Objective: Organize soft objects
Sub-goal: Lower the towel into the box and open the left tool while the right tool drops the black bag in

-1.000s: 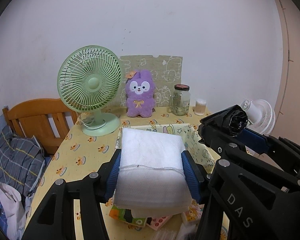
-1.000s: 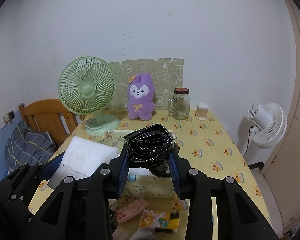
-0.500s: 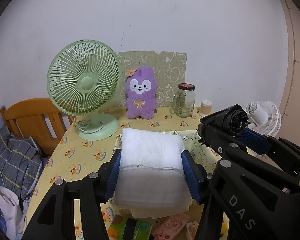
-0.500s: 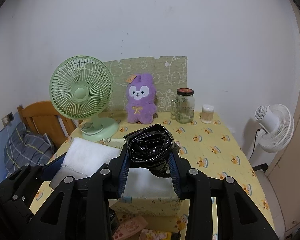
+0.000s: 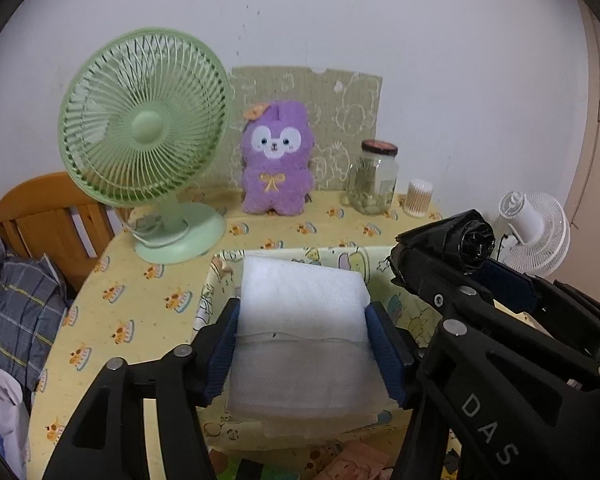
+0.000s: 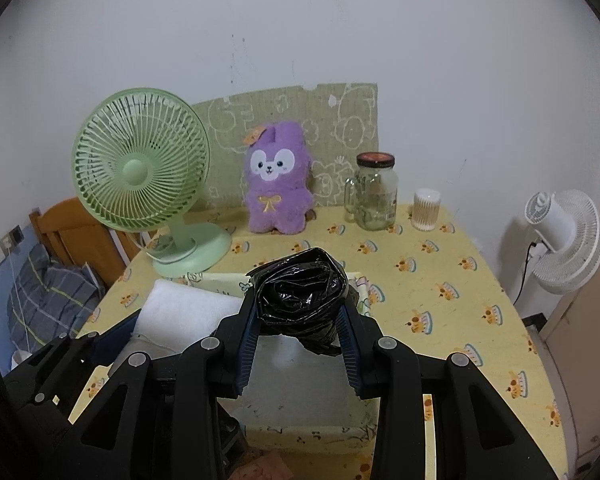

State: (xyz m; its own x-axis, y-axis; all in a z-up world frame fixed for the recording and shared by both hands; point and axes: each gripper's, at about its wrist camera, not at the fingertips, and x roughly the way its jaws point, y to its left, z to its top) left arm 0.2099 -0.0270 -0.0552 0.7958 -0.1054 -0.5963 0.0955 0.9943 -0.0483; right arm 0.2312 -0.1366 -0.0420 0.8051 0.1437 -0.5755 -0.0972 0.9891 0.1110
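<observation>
The left gripper (image 5: 303,344) had its jaws clamped on a folded white foam pad (image 5: 302,320), gripping it by both side edges, with the pad jutting forward beyond the blue pads. Under and ahead of those jaws sat a yellow fabric box (image 5: 216,280) with cartoon prints — the pad hung over its open top.

The right gripper (image 6: 298,320) had its jaws clenched on a crumpled black plastic bag (image 6: 302,300), bundled into a ball between the pads, also above the box (image 6: 364,286). The white pad (image 6: 180,312) showed just left of these jaws.

Farther ahead on the tabletop (image 6: 440,292) stood a green fan (image 6: 140,176), a purple plush rabbit (image 6: 278,180), a glass jar (image 6: 374,192) and a tub of cotton swabs (image 6: 425,209) — all well beyond the jaws, near the wall.
</observation>
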